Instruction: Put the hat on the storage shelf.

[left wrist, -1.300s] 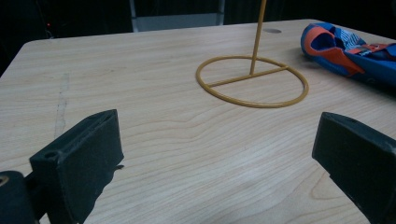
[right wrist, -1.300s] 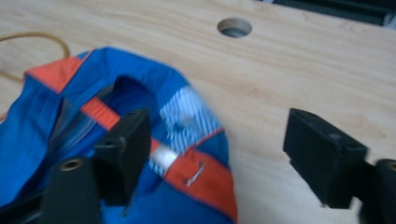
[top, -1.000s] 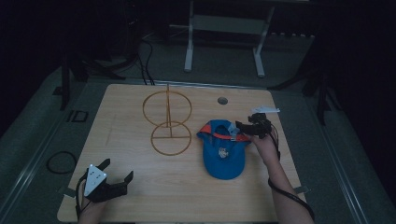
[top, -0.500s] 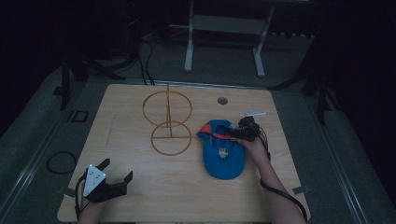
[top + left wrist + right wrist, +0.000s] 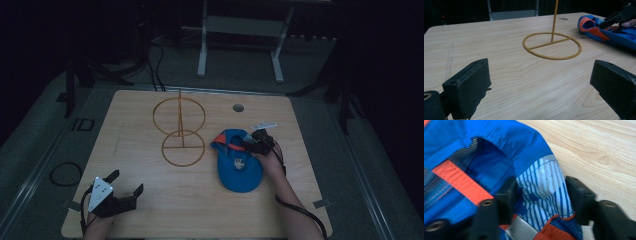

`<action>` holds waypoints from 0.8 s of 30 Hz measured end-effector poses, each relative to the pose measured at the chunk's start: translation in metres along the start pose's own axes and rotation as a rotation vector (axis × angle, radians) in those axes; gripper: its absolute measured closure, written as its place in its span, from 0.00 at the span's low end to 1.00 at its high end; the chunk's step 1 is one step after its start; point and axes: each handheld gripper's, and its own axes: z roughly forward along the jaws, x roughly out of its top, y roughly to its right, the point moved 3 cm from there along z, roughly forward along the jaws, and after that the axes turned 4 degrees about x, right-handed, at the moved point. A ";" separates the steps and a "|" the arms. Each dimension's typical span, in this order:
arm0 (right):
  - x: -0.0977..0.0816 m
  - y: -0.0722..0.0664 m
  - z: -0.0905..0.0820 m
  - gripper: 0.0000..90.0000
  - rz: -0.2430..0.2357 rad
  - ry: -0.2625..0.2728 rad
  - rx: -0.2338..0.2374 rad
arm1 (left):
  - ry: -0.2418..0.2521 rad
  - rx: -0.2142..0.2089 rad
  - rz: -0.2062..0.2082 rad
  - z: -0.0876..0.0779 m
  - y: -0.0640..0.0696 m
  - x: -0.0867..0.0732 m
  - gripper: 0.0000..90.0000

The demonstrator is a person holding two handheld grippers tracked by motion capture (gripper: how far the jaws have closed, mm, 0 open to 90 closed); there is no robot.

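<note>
Our right gripper point(image 5: 541, 195) had just been closing astride the cap's point(image 5: 240, 162) rim, centre frame; the fabric might slip free. Our left gripper point(image 5: 125, 182) sat spread.

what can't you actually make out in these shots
- Right gripper, right gripper view: jaws straddle the blue cap edge, but blur hides whether the pads press it.
- Cap's front patch, high view: too small and dark to read.
- Wire stand, left gripper view: its upper ring is cut off by the top edge.
- Left gripper: open over bare table.
</note>
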 end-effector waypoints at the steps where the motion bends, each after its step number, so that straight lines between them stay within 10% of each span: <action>1: 0.000 -0.001 -0.001 0.65 -0.006 0.002 0.004 | 0.002 -0.002 0.001 0.000 0.000 0.000 0.04; 6: 0.000 -0.008 -0.001 0.89 -0.043 -0.005 0.027 | -0.028 0.011 0.046 0.001 0.002 -0.001 0.04; 11: 0.011 -0.011 -0.008 0.93 -0.043 -0.046 0.045 | -0.035 0.003 0.040 0.002 0.005 -0.001 0.04; 24: 0.049 -0.018 -0.081 0.94 -0.078 0.148 0.027 | -0.016 -0.029 -0.043 0.000 0.006 0.003 0.04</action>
